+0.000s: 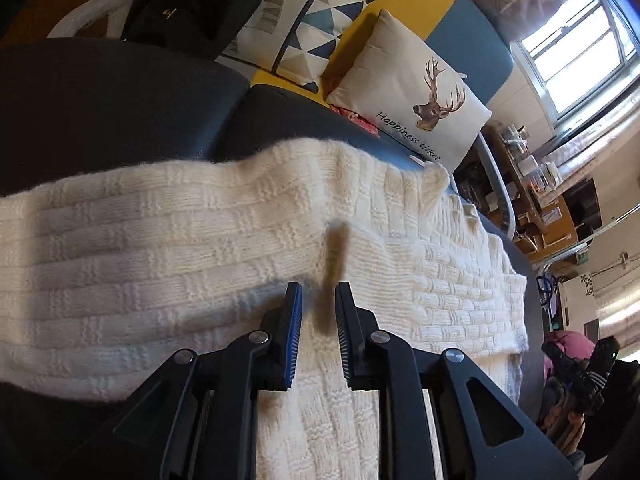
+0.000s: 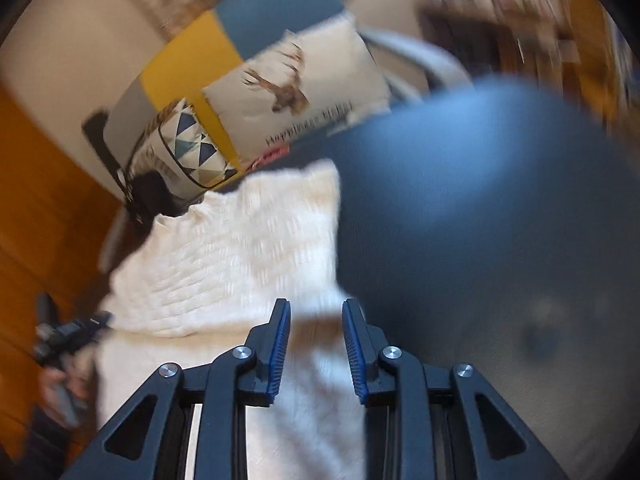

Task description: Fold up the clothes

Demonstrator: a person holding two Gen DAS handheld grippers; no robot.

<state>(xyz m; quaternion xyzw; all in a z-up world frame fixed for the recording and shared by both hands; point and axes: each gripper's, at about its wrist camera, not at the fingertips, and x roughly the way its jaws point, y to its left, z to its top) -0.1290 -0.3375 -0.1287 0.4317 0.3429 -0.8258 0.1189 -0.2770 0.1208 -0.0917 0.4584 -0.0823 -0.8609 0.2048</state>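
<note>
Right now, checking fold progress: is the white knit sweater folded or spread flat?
Partly folded: the white knit sweater has one layer doubled over another, its edge crossing the lower panel.

Sweater [image 1: 224,240] lies spread across sofa seat [image 1: 120,100], one layer folded over another. Left gripper [image 1: 319,320] hovers over sweater's near part, jaws apart, nothing between. Deer cushion [image 1: 412,92] stands at far edge, behind sweater; triangle cushion [image 1: 304,20] left of it; bag [image 1: 192,4] further left. Right gripper [image 2: 316,340] over sweater's right edge, jaws apart, bare seat to its right.
</note>
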